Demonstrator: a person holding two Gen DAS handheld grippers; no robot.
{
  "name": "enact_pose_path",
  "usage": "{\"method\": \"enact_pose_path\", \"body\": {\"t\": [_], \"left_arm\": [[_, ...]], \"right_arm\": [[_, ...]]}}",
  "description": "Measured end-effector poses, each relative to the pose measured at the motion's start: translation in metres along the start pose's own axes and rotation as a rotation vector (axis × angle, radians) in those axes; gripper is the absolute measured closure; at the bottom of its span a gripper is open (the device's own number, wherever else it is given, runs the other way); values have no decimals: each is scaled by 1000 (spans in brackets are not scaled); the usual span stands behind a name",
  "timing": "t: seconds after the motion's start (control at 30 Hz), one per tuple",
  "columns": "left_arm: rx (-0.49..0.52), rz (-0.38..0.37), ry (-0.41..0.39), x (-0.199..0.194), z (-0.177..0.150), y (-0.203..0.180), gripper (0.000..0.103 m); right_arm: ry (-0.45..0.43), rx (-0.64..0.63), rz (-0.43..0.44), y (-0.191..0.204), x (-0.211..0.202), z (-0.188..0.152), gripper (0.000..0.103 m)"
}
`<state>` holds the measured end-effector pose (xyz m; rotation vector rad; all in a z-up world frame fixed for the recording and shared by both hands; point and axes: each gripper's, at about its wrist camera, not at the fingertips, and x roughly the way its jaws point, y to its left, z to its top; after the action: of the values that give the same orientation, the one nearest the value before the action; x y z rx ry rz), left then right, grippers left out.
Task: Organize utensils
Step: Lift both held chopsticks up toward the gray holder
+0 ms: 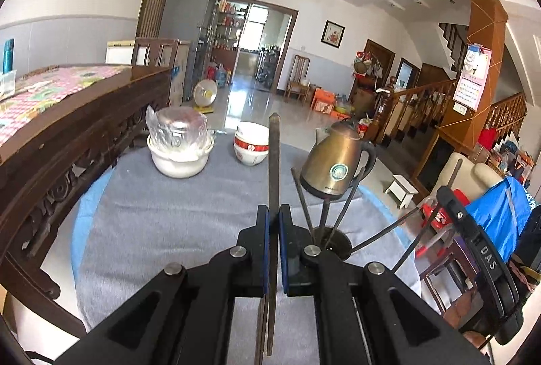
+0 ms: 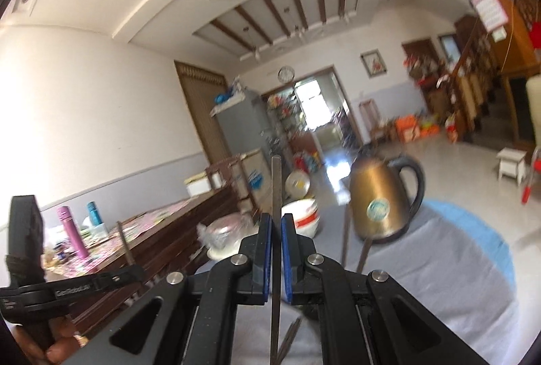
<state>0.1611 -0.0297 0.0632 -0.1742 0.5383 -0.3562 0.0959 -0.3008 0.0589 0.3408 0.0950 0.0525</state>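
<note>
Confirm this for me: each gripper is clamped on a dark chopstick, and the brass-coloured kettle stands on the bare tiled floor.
The kettle is not on the floor: the left wrist view shows it standing on the grey cloth covering the table. The rest holds: the left gripper and right gripper are each shut on a chopstick.

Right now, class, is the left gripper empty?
No: the left gripper is shut on a chopstick.

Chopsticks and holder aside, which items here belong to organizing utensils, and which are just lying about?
Part of the job:
left gripper, shut on a chopstick
right gripper, shut on another chopstick
dark holder with chopsticks already in it

Lying about:
kettle
stacked bowls
white pot
</note>
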Motion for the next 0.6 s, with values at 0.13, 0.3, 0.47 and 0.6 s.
{"method": "enact_pose_path", "body": {"t": [0.13, 0.3, 0.47, 0.6], "left_arm": [[19, 10, -25, -5, 3, -7, 98], [24, 4, -32, -8, 8, -14, 98], [20, -18, -65, -7, 20, -23, 98], [9, -48, -117, -5, 35, -36, 98]], "right_arm": [[-70, -23, -45, -1, -2, 10, 97], [-120, -30, -77, -5, 4, 20, 97], [-155, -34, -120, -8, 9, 26, 97], [-189, -36, -149, -10, 12, 34, 97]]}}
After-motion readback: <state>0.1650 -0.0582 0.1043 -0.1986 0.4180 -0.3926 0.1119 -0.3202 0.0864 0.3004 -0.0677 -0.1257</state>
